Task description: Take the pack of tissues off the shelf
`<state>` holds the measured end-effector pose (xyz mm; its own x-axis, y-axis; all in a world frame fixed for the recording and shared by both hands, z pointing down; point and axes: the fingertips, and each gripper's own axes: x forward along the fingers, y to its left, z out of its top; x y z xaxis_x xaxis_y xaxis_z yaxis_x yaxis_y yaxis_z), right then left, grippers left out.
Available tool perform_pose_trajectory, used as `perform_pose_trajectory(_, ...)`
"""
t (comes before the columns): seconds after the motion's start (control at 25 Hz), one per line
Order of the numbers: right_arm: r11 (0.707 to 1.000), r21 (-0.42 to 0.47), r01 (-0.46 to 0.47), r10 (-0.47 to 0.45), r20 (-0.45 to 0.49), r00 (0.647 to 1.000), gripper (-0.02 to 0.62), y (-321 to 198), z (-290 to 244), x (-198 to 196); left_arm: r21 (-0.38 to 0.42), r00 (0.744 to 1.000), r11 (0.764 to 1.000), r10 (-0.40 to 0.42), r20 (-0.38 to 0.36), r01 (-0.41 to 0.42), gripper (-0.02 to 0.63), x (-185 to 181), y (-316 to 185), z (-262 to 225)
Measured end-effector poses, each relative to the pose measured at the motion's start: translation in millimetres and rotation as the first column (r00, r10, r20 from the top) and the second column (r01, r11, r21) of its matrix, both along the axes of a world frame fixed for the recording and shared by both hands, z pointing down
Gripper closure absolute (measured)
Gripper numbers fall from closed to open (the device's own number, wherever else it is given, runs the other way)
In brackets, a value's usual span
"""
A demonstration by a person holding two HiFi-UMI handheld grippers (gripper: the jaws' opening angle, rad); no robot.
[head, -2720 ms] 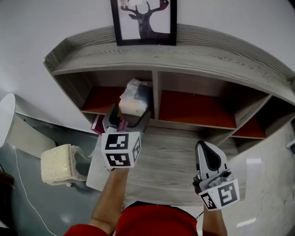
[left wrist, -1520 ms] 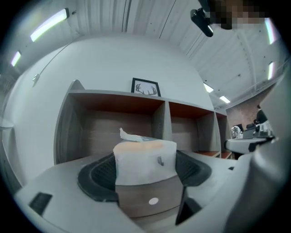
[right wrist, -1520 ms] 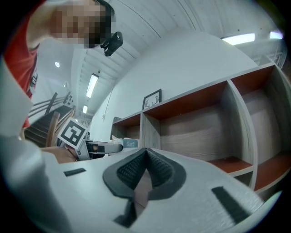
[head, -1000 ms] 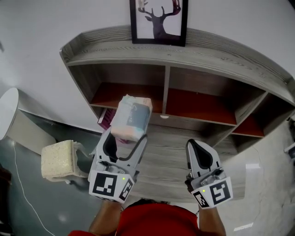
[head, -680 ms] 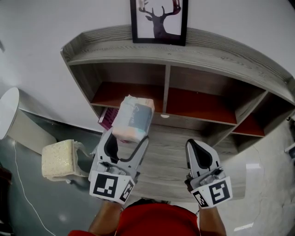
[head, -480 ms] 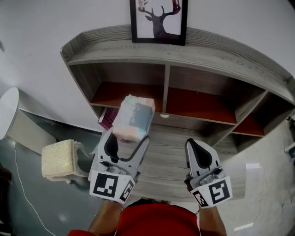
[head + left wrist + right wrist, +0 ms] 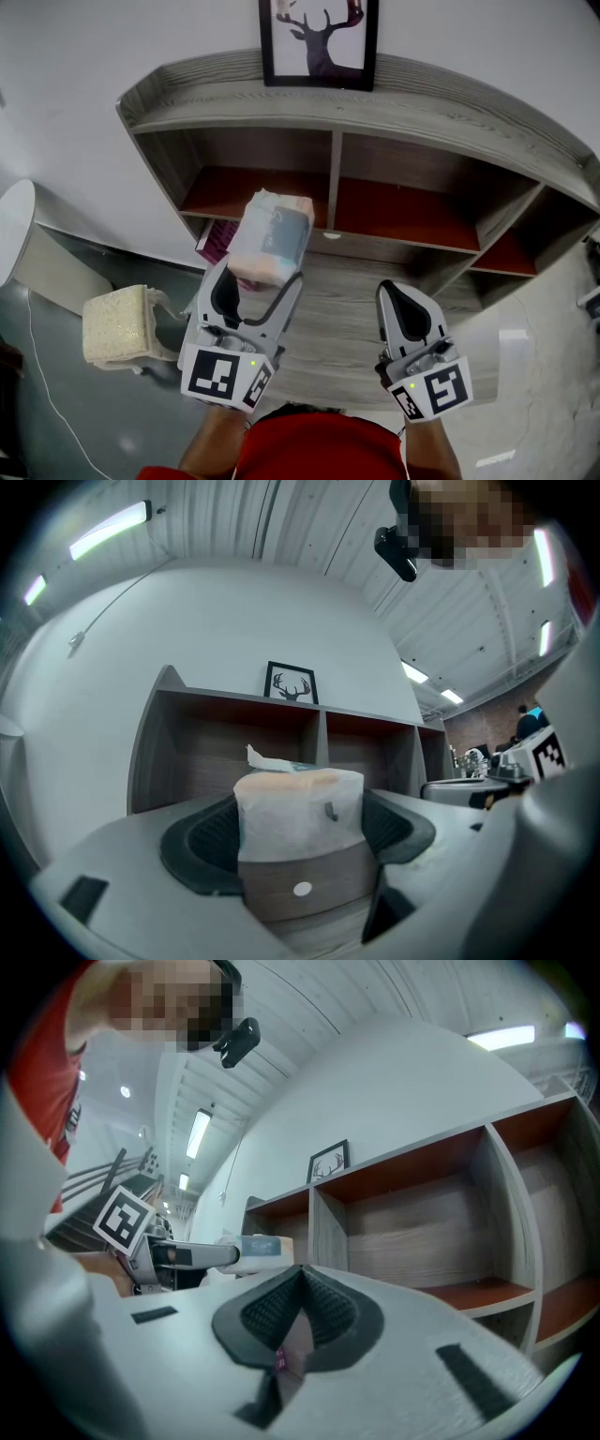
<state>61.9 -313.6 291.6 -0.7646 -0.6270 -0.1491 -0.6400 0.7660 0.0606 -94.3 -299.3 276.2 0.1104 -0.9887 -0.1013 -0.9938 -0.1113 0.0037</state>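
Looking steeply down at a grey wood shelf [image 7: 394, 103] backing onto a white wall, with red-brown floors showing in the compartments. Spotting a framed deer picture [image 7: 319, 42] at the far side, right above the top board. Also noticing a cream block [image 7: 117, 323] down on the floor to the left, well apart from the shelf.

Squeezing the tissues [image 7: 270, 236] with the left gripper [image 7: 261, 281], jaws spread about as wide as the pack and pressing on both its sides. Holding the pack up in the air, out of the shelf, just on the near side of the left compartment and above the lower board.

Hovering the right gripper [image 7: 401, 298] over that same board on the right, jaws pinched together and gripping nothing.

Catching a bit of something magenta [image 7: 212, 246] peeking out by the pack's left edge, too hidden to name.
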Motion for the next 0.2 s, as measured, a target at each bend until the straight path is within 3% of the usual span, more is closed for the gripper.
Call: perform_pose_trajectory(0.2,1.000,0.002,-0.003,0.003,0.000,1.000,0.591,-1.9,-0.1,0.9,0.000,1.000,1.000,0.001,-0.001,-0.001,0.227,-0.1,-2.4,0.2)
